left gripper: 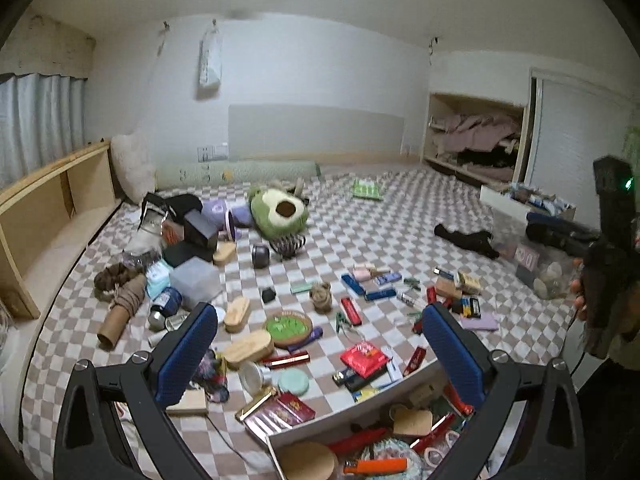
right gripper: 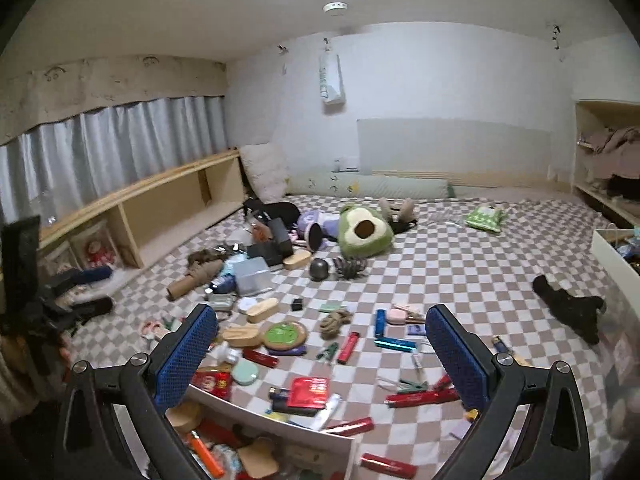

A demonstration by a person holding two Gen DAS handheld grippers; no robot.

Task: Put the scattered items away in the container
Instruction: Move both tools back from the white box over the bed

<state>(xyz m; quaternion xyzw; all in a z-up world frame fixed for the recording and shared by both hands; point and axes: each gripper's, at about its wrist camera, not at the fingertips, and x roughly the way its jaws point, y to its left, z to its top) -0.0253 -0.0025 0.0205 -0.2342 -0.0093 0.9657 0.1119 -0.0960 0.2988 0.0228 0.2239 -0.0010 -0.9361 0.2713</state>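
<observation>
Ahead of my left gripper (left gripper: 320, 344), whose pads (left gripper: 188, 354) are dimpled blue rubber on matt black plastic arms, a soft checked cloth blanket (left gripper: 360, 232) carries a plush avocado toy (left gripper: 278, 212), smooth wooden cases (left gripper: 248, 348) and a glossy red packet (left gripper: 364, 358).

container (left gripper: 276, 440) cropped below, wardrobe (right gripper: 612, 152) cut off

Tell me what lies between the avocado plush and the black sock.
Bare checkered blanket only, between the avocado plush and the black sock; right wrist view shows it best.
</observation>
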